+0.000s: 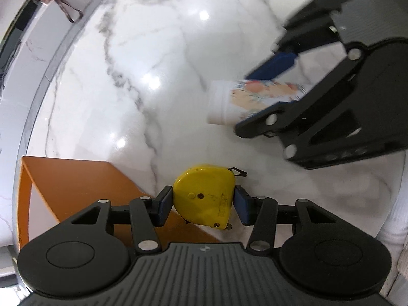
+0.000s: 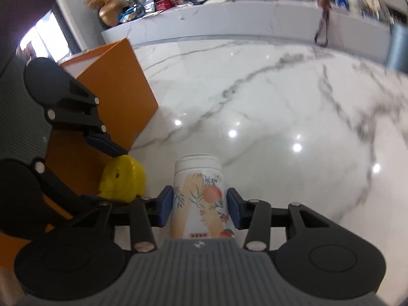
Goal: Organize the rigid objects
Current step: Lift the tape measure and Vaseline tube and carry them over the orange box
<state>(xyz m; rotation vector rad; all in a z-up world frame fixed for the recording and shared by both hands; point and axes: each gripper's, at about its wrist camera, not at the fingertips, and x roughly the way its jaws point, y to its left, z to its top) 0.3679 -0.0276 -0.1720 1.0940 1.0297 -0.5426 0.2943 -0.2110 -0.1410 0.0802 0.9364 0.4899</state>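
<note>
We log the left gripper [image 1: 203, 205] clamped on a yellow tape measure [image 1: 204, 195]: both blue pads [image 1: 241, 207] press its flat sides, and the case is held on edge above the marble table [image 1: 158, 81]. The metal hook of the tape sticks out at the upper right of the case. Just behind and below the left gripper we see the orange box [image 1: 76, 178], its open top showing a pale inside in the left wrist view; the tape measure sits over the box's near corner, and whether it touches the box we cannot tell.

In the right wrist view the right gripper [image 2: 200, 207] has a white bottle [image 2: 200, 196] with a peach and leaf print between its fingers. The bottle's white cap points away from the camera. The blue pads [image 2: 167, 207] lie against both sides of the printed body, so we record a grip on it. From the left wrist view the same bottle [image 1: 255, 102] appears tilted, cap toward the left, raised off the marble, with the right gripper [image 1: 265, 94] coming in from the upper right.

The two grippers are near each other: the right view shows the left gripper [image 2: 119, 170] and the tape measure [image 2: 122, 181] just to the left of the bottle, with the orange box [image 2: 112, 86] standing behind them. Ceiling lights reflect in the table [image 2: 280, 107]. A shelf of blurred items runs along the far wall.
</note>
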